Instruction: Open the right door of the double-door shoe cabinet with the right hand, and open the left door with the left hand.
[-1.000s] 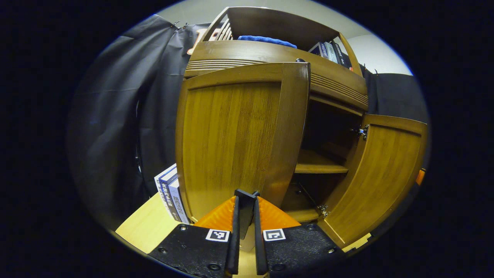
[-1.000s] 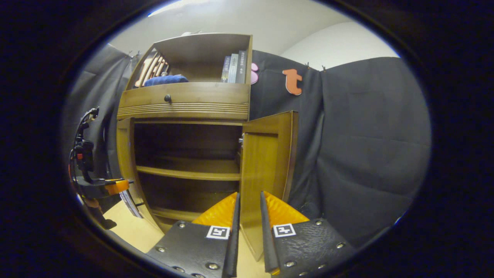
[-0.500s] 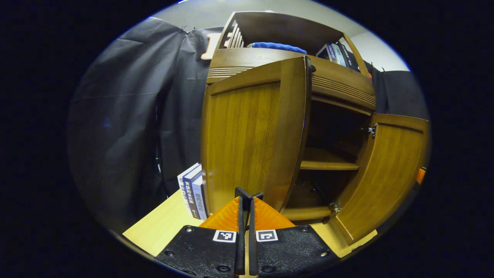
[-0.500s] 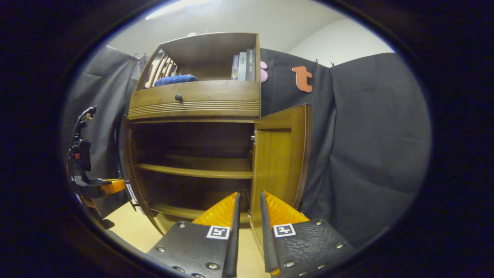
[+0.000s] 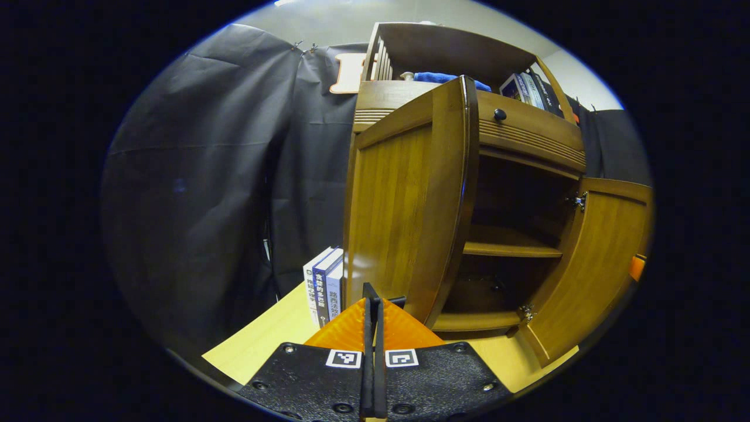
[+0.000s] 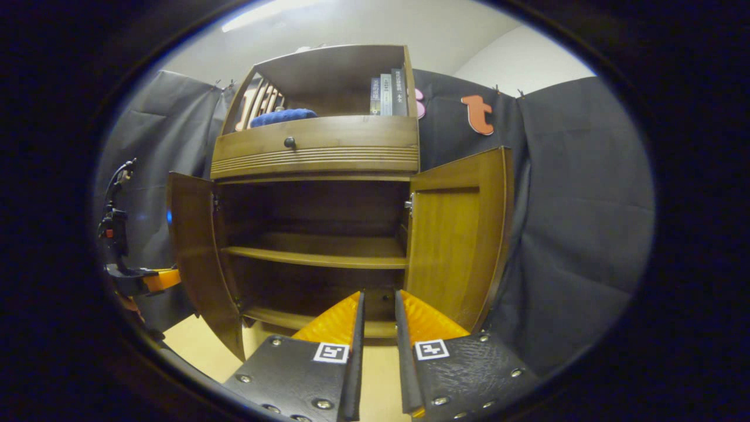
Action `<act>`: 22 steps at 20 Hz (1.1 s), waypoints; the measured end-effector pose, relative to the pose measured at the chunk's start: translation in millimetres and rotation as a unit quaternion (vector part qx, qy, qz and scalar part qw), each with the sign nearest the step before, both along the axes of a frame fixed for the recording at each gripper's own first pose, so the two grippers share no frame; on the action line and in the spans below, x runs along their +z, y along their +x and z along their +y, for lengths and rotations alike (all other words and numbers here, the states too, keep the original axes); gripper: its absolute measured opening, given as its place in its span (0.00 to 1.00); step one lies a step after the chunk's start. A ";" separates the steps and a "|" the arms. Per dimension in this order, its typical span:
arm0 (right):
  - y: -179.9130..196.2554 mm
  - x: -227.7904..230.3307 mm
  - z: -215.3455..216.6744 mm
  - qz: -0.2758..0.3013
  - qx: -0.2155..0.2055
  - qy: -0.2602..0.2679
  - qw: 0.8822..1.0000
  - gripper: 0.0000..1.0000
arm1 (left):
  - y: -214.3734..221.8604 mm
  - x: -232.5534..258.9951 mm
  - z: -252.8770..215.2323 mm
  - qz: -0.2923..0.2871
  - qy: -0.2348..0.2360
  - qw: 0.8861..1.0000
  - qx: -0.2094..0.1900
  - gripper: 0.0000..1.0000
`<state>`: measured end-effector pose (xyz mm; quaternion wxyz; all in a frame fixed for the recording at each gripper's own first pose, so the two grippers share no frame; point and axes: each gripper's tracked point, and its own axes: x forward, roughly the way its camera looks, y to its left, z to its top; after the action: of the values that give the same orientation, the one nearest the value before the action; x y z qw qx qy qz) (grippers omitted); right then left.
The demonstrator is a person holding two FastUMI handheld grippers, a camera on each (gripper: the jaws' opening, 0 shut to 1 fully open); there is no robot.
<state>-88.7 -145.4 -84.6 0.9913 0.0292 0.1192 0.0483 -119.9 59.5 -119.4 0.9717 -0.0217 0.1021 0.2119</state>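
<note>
The wooden shoe cabinet (image 6: pixel 316 152) stands with both doors swung out. In the left gripper view the left door (image 5: pixel 404 205) rises straight ahead, its edge toward me. My left gripper (image 5: pixel 373 296) is shut just below that door's lower edge with nothing visible between its fingers. In the right gripper view the right door (image 6: pixel 457 246) stands up and right of my right gripper (image 6: pixel 379 300), which is open and holds nothing. The left door (image 6: pixel 196 258) and the left gripper (image 6: pixel 137 281) appear at the far left there. The right door (image 5: pixel 597 264) also stands at the right of the left gripper view.
Inside the cabinet is a bare shelf (image 6: pixel 316 258). Above it are a drawer with a dark knob (image 6: pixel 289 142), a blue cloth (image 6: pixel 283 116) and books (image 6: pixel 389 94). More books (image 5: pixel 325 284) stand left of the cabinet on the light wooden top (image 5: pixel 263 340).
The left door has swung further out and my left gripper's fingers have come together. The right door opened wider and no longer sits between my right gripper's fingers.
</note>
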 end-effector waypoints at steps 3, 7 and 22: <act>3.6 0.0 10.4 -0.001 0.011 0.009 1.000 0.27 | -12.9 2.7 21.7 -0.003 0.002 1.000 0.015 0.00; 5.0 -5.6 22.7 0.004 0.024 0.017 1.000 0.27 | -27.0 6.5 48.2 -0.004 0.018 1.000 0.022 0.00; 16.3 -8.9 33.3 0.005 0.035 0.032 0.999 0.27 | -43.7 11.3 95.1 -0.018 0.018 0.999 -0.021 0.00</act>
<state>-72.4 -112.2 -93.5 0.9868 0.0571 0.1240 0.0868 -163.6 154.6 -108.0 0.9779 -0.0057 0.0809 0.1926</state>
